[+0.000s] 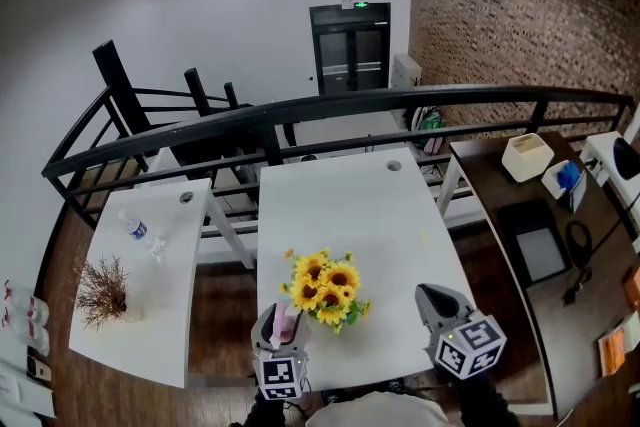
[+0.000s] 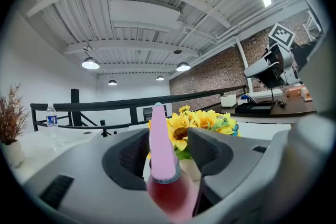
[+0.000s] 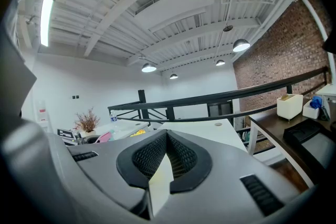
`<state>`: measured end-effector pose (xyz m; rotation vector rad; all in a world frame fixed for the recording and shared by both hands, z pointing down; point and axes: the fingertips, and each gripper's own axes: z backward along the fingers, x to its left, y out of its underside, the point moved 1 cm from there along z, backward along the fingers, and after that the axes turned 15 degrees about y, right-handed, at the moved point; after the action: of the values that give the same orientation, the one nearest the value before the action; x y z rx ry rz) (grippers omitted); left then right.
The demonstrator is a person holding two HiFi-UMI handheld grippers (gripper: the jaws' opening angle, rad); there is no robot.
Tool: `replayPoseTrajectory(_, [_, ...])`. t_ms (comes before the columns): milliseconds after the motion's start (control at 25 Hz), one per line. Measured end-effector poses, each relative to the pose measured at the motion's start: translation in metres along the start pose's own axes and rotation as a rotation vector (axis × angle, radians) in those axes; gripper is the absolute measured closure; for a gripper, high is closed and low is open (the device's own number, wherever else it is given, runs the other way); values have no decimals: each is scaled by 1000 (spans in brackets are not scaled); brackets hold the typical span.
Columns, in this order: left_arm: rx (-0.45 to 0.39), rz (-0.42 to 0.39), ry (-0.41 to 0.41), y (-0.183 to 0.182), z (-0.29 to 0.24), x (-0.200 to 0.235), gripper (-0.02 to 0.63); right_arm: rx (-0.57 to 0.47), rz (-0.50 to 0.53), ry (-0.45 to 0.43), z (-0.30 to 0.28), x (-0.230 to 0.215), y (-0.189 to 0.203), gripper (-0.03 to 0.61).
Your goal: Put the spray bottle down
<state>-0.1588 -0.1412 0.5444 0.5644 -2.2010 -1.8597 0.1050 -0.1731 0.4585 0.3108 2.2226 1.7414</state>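
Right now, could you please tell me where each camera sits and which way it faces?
Head view: on the person's head, looking steeply down at the table and sunflowers; left gripper and right gripper show at the bottom.
Left gripper view: on the left gripper, looking level along parted jaws, spray bottle between them, toward the sunflowers.
Right gripper view: on the right gripper, looking along closed jaws toward the railing.
Shared: head and left gripper views both show the sunflowers.

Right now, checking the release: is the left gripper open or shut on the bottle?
Open. The left gripper stands wide around the upright bottle, with a gap showing beside it.
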Motion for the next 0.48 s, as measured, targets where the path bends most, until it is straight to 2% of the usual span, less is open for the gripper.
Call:
replayPoseTrajectory(240, [-26, 15, -33, -4, 11, 3, 356, -7, 2, 4, 0, -1, 0, 611])
replayPoseTrajectory(480, [-61, 63, -59, -12, 49, 1, 356, -1, -2, -4, -3, 1, 1, 611])
